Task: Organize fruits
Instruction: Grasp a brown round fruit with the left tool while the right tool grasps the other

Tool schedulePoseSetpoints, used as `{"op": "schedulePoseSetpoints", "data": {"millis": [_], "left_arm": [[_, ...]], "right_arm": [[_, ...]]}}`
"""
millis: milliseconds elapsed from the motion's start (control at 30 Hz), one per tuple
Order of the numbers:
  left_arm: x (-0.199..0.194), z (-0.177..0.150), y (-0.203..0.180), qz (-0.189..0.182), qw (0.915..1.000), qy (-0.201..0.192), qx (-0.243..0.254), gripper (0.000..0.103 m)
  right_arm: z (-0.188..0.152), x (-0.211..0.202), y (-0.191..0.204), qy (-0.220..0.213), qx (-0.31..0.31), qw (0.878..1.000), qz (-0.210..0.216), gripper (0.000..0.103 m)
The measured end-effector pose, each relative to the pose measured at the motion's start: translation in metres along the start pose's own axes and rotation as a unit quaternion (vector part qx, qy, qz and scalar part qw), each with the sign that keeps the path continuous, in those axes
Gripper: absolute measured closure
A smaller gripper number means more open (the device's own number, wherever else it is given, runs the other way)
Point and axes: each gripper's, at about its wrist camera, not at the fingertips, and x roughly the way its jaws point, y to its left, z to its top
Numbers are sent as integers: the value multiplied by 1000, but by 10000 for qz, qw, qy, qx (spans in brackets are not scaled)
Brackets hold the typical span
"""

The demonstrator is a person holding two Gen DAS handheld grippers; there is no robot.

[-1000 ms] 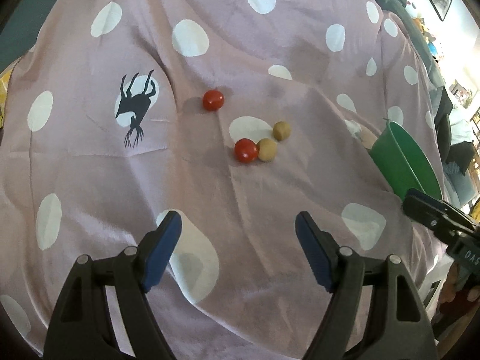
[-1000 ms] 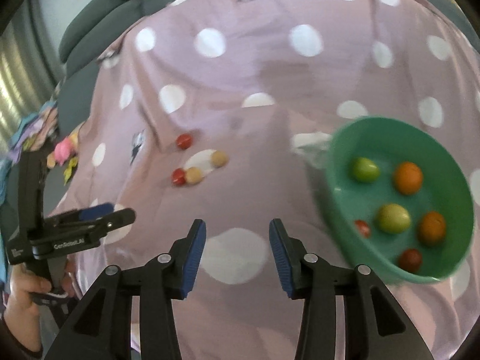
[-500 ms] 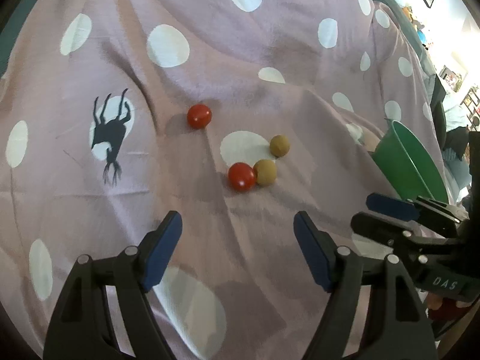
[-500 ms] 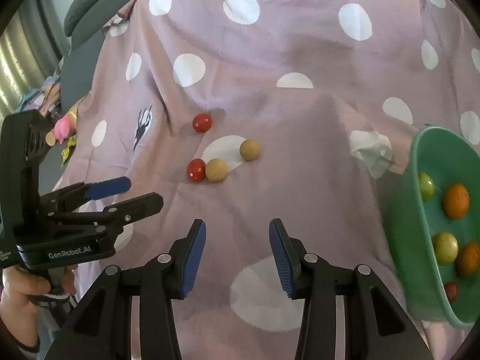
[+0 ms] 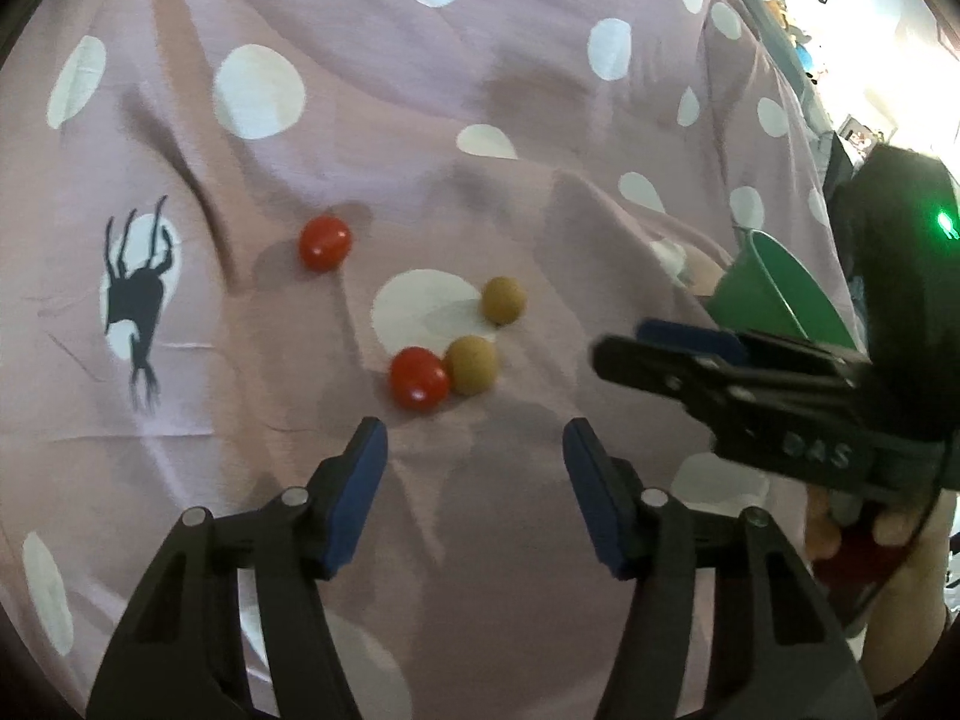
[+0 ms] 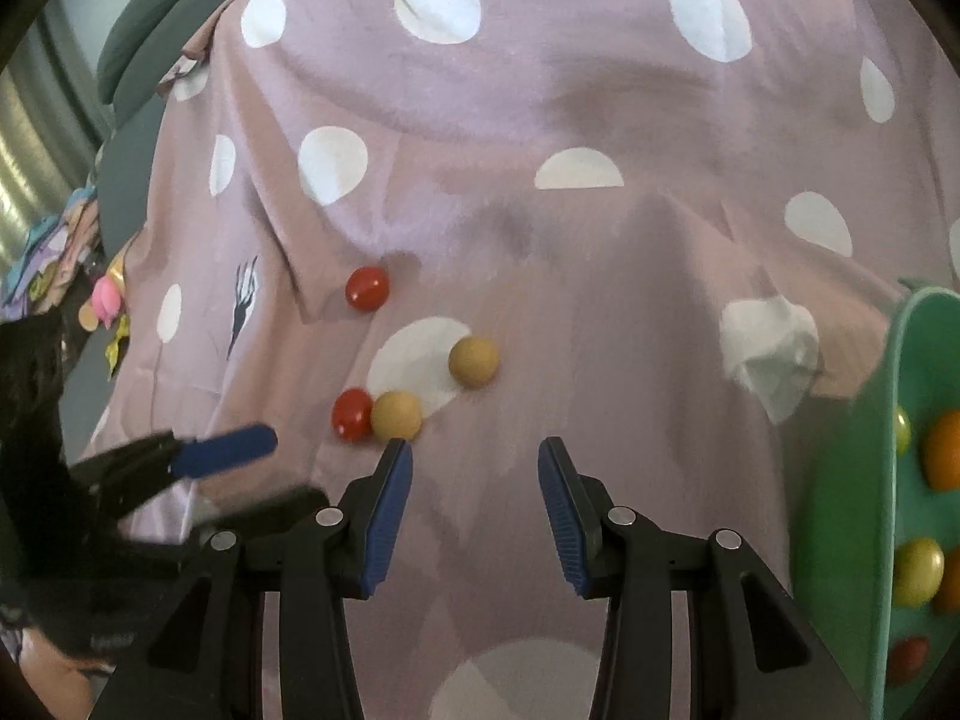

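While both claws hang wide open and empty, the left claw (image 5: 474,456) sits just short of a red tomato (image 5: 418,378) touching a tan ball (image 5: 471,364). Right claw (image 6: 474,477) is near that same pair, with the green bowl (image 6: 840,480) off to its right

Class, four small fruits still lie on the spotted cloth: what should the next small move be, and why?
Probably ease the open left gripper forward around the nearer red fruit. It lies just ahead of the tips, touching a tan fruit, outside the green bowl.
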Motion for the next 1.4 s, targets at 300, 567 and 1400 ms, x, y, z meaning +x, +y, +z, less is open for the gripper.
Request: {"op": "schedulePoseSetpoints", "data": {"millis": [300, 567, 1400], "left_arm": [[13, 3, -13, 58, 9997, 184, 144, 43], [23, 3, -17, -71, 9992, 354, 178, 43], [53, 27, 3, 103, 9988, 482, -58, 56]], "right_arm": [[8, 8, -2, 17, -4, 10000, 10, 59], [9, 9, -8, 9, 71, 10000, -22, 59], [10, 10, -21, -11, 201, 9998, -29, 59]]}}
